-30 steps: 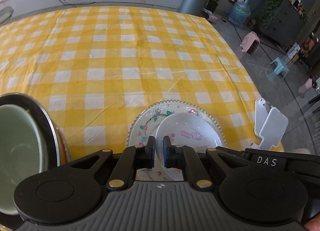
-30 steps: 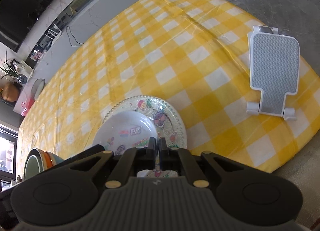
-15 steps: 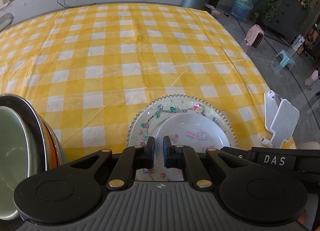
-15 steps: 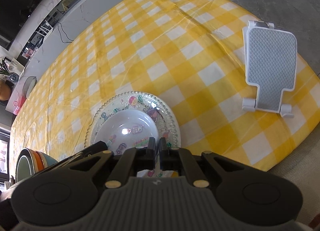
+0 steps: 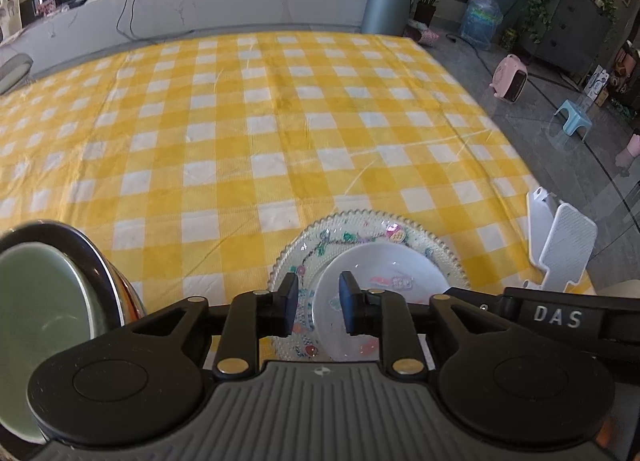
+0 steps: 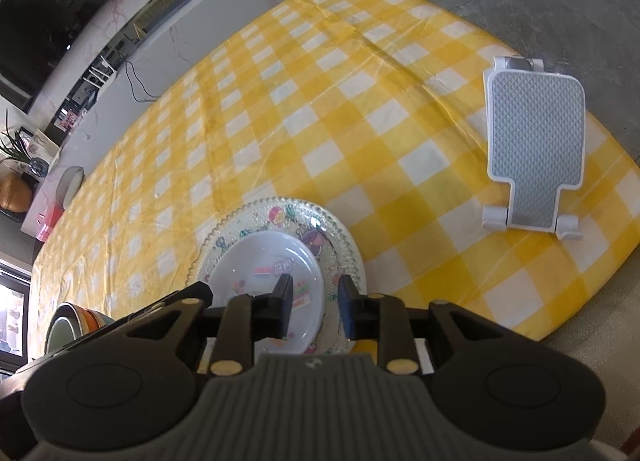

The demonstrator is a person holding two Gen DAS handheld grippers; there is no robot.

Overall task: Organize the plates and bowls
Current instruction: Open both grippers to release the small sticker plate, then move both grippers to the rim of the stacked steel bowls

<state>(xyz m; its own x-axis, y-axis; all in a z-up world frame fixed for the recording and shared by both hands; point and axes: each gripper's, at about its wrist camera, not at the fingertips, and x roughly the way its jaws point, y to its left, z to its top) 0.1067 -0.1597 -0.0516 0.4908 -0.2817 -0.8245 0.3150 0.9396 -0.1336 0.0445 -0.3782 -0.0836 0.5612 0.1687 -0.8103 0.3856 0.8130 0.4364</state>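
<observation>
Centrally, a white bowl (image 6: 264, 273) with printed motifs sits inside a beaded glass plate (image 6: 344, 245) at the near edge of the table (image 6: 320, 101), which is covered in yellow-and-white check cloth. The left gripper (image 5: 318, 307) hangs over the bowl's left rim, its fingers opening to a narrow gap; the rim appears between them, not pressed. The right gripper (image 6: 313, 307) hangs over the bowl's right rim and the plate edge, fingers likewise opening, pads clear. Left of the plate stands a stack of nested bowls (image 5: 48, 301). A white and grey stand (image 6: 534, 149) rests near the table's right edge.
</observation>
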